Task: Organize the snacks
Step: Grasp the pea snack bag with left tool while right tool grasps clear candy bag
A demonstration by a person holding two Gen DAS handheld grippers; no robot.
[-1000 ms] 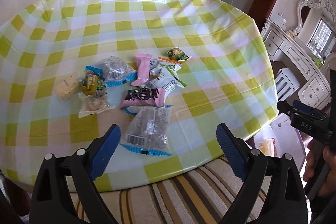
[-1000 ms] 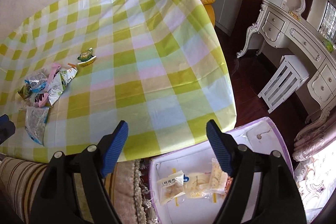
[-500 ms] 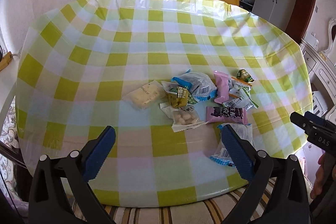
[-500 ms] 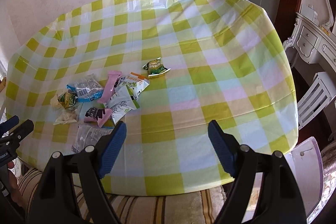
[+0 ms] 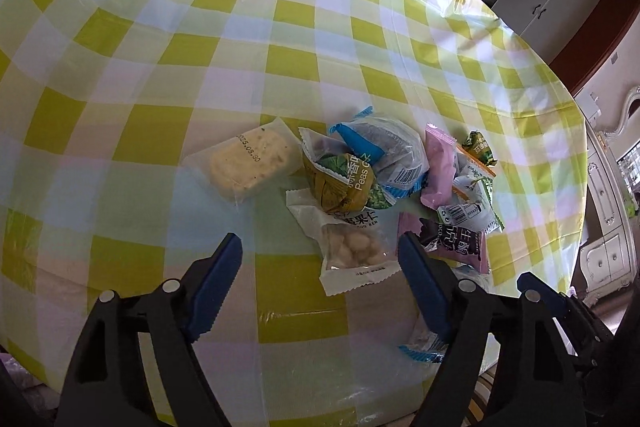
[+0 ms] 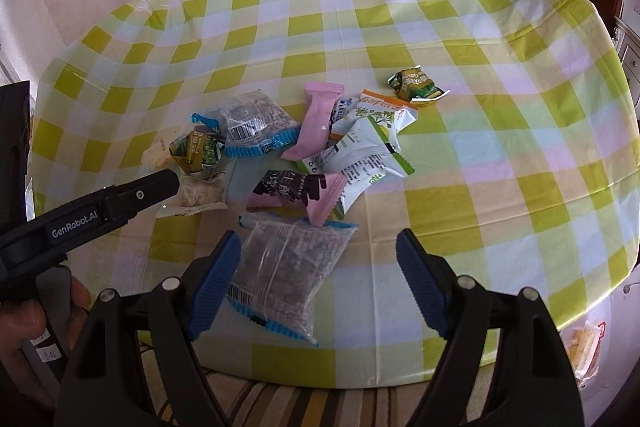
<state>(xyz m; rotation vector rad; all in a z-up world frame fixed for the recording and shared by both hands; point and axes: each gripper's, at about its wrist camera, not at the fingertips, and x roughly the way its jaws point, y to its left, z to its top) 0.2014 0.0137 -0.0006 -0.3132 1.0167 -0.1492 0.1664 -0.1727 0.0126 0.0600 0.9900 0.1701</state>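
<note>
Over the checked table [image 6: 460, 39], both grippers gape, empty: left gripper [image 5: 320, 285], jaws just narrowed, by nut packet [image 5: 354, 247]; right gripper [image 6: 318, 281] above clear bag [image 6: 288, 267].

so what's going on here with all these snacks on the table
A person is sorting a pile of snack packets on a checked tablecloth, one tool in each hand. Neither holds anything yet. The left tool hovers over a white packet of nuts, its jaws just having narrowed with nothing pressed between them. The right tool hangs open over a clear blue-edged packet nearest the table's edge. The other packets lie loose in the heap.
</note>
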